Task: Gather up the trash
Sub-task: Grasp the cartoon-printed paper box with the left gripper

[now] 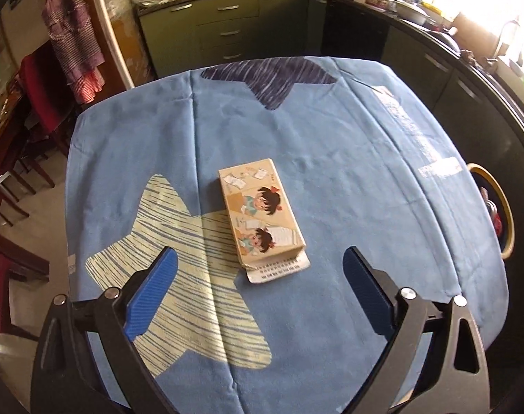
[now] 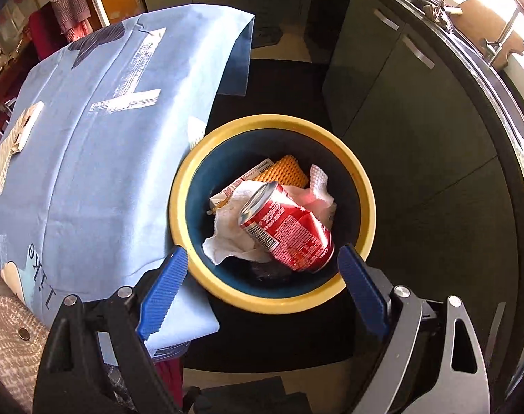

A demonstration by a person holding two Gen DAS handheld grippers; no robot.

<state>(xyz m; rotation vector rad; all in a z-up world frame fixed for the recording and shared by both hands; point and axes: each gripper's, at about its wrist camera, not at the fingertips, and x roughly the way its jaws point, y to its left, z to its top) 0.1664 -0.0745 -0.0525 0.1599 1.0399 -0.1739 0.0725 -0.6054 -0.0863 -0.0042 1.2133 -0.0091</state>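
One carton left on the surface; the bin already holds the rest.

The left gripper (image 1: 258, 272) hangs over the blue cloth (image 1: 331, 179), jaws spread and empty, the illustrated carton (image 1: 260, 212) lying flat just ahead. It is probably light, thin card that crushes easily, best pinched across its long sides. The right gripper (image 2: 262, 272), jaws released, hovers above the bin (image 2: 362, 186), where the red can (image 2: 286, 227) lies on crumpled paper.
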